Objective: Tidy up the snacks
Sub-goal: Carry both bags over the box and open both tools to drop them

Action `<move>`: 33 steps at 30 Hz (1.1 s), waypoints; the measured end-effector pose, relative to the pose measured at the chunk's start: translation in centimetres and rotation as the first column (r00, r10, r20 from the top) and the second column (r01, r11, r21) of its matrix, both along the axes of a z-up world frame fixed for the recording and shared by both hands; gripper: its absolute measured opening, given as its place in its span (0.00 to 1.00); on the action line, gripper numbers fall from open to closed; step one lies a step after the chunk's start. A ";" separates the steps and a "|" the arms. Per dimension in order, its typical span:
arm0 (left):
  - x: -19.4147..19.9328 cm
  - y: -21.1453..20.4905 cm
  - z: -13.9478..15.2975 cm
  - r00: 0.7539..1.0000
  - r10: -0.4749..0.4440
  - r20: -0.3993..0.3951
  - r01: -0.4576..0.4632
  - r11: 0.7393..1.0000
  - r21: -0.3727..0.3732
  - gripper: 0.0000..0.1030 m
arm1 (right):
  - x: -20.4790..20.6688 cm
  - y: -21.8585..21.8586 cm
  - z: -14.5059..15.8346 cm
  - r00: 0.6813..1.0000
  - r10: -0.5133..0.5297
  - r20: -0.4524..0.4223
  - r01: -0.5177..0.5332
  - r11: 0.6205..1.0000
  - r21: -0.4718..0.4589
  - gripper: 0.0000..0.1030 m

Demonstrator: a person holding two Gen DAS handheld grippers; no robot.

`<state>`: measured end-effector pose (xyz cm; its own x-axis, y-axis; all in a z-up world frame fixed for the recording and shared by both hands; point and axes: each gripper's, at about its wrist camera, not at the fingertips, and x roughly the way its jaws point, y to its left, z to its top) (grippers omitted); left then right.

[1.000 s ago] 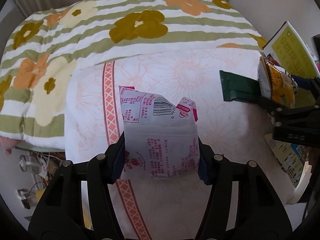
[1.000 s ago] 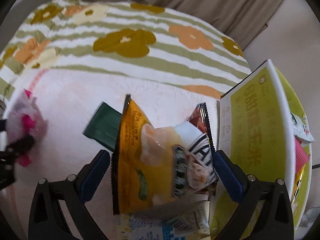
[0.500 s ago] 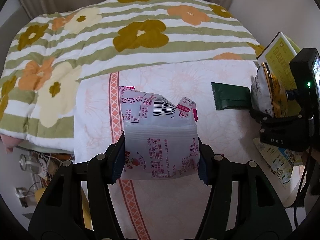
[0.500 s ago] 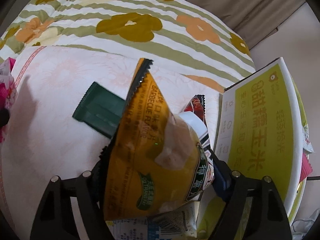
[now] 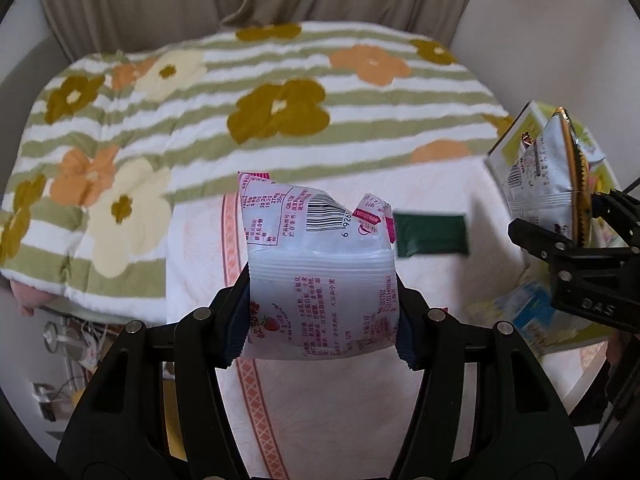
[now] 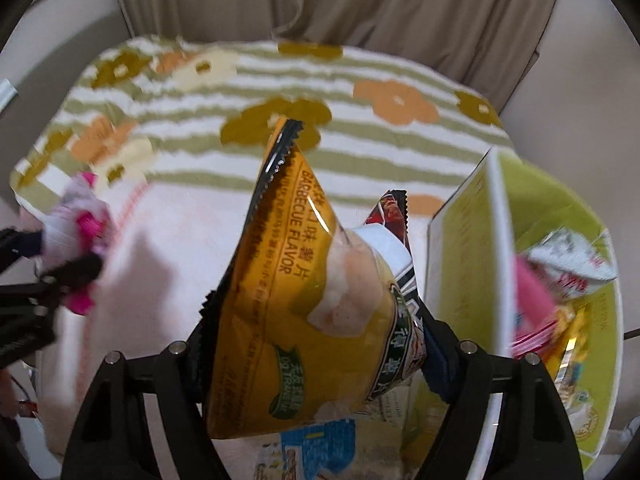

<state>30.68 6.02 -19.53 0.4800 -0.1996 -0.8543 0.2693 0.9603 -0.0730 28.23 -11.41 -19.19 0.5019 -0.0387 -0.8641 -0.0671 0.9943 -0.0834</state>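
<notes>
The left gripper (image 5: 322, 312) is clenched on a white plastic snack pouch with pink print and a barcode (image 5: 320, 264), lifted above the pale pink patterned cloth (image 5: 432, 380). The right gripper (image 6: 312, 344), its jaws having just been narrowing, grips a yellow barbecue-flavour crisp bag (image 6: 296, 300) by both sides, just beside the green-lined cardboard box (image 6: 464, 240) holding other snacks. A dark green flat packet (image 5: 430, 234) lies on the cloth between the two grippers.

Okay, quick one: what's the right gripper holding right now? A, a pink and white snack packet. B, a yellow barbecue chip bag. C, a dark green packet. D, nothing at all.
B: the right gripper is clamped on the yellow barbecue chip bag, its blue pads pressing both sides of it.
</notes>
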 end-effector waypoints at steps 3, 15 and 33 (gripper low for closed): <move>-0.1 -1.5 2.6 0.999 -0.010 0.047 0.010 1.000 -0.006 0.53 | -0.8 -1.3 3.1 0.998 -0.002 0.055 0.000 0.999 0.048 0.74; -3.3 -14.2 10.1 0.986 -0.076 0.151 0.087 0.994 -0.063 0.53 | -6.3 -11.9 9.6 0.984 -0.023 0.178 0.006 0.995 0.099 0.74; -1.8 -34.5 8.2 0.983 -0.171 0.063 0.176 0.980 -0.094 0.54 | -9.1 -27.1 8.0 0.992 -0.035 0.120 0.021 0.993 0.114 0.74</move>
